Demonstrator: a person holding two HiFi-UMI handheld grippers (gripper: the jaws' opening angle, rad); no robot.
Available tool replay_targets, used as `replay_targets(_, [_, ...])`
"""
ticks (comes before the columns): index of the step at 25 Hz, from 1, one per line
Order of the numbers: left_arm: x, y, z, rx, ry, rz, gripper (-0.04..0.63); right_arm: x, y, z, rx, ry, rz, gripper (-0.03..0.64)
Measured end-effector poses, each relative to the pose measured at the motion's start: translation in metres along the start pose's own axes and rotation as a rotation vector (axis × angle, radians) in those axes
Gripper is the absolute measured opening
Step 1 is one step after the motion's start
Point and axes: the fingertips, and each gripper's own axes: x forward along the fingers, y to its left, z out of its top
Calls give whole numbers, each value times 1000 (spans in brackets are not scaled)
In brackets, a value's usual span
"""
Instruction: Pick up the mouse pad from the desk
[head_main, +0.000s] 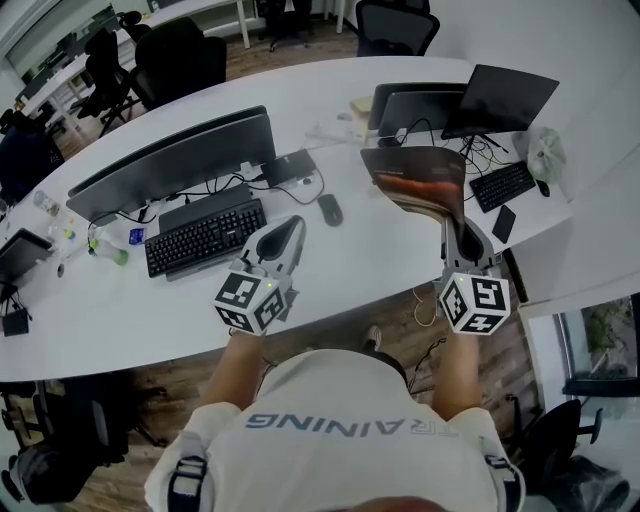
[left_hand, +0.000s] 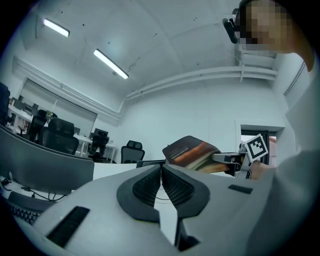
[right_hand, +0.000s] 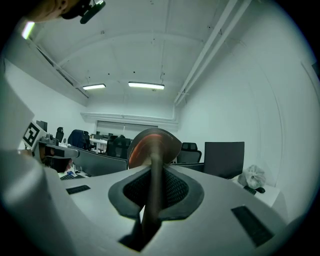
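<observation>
- Head view: the mouse pad (head_main: 420, 180) is off the tabletop (head_main: 370, 262), held in the air over its right part, with its near edge pinched and its far end curling over.
- The right hand-held gripper (head_main: 455, 225) is clamped on that near edge. In the right gripper view the pad (right_hand: 152, 142) runs edge-on between the pressed jaws of the hand-held gripper (right_hand: 151, 161).
- There is bare white surface under the pad and to its left, as far as the mouse (head_main: 329, 208). Two laptops (head_main: 410, 105) stand beyond it, and a small keyboard (head_main: 503, 186) and a phone (head_main: 504, 223) lie to its right.
- The left hand-held gripper (head_main: 295, 225) points level over the tabletop near the large keyboard (head_main: 205, 237), well apart from the pad. Its jaws (left_hand: 161, 167) are pressed together on nothing.
- A wide monitor (head_main: 175, 160) stands behind the large keyboard, the floor (head_main: 400, 320) is wood, and office chairs (head_main: 180, 55) stand further back.
</observation>
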Motion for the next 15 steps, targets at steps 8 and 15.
replay_targets(8, [10,1,-7,-8,19,-3,37,2,-1,-7,-5,18,7,48])
replay_targets(15, [16,0,-12,-13,27,0,37,5,-4,-7,-3,17,15,49])
